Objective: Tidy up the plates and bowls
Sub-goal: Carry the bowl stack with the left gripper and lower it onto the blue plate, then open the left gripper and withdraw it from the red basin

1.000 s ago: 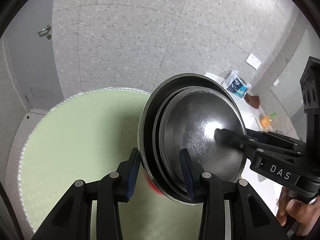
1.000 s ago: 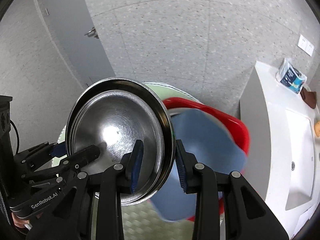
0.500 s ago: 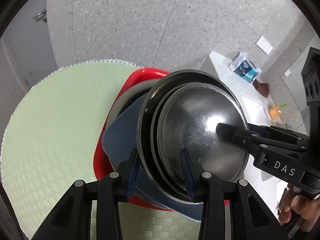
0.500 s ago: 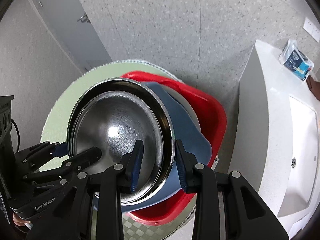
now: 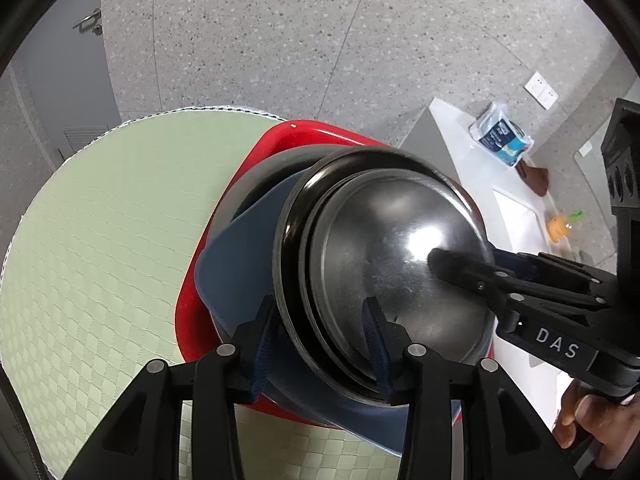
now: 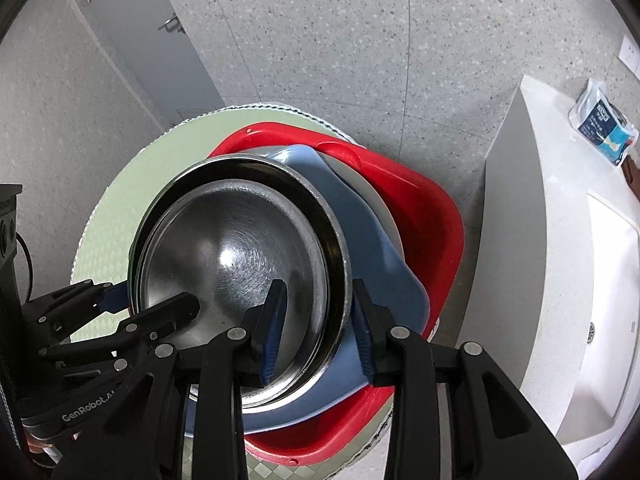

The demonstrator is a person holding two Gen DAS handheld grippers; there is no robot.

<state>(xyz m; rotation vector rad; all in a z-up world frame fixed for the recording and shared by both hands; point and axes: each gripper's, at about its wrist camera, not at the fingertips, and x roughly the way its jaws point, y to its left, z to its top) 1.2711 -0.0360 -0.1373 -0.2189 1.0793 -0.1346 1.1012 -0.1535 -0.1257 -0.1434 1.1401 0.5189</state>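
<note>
A stack of nested steel bowls (image 5: 384, 256) (image 6: 236, 256) hangs over a red basin (image 5: 304, 140) (image 6: 420, 208) on a round green table. My left gripper (image 5: 320, 340) is shut on the stack's near rim. My right gripper (image 6: 316, 320) is shut on the opposite rim; it also shows in the left wrist view (image 5: 460, 268). A blue plate (image 5: 240, 248) (image 6: 376, 248) lies in the basin on a larger steel bowl (image 5: 260, 176), right under the held stack. Whether the stack touches the blue plate I cannot tell.
The green checked table mat (image 5: 100, 240) (image 6: 112, 216) stretches left of the basin. A white sink counter (image 6: 560, 260) (image 5: 472, 152) stands to the right, with a blue packet (image 5: 500, 136) and a small orange item (image 5: 560, 226). A grey door (image 6: 132, 32) is behind.
Both grippers have carried the steel bowls from over the bare table mat to over the red basin, and lower, close to the blue plate. The grips have not changed.
</note>
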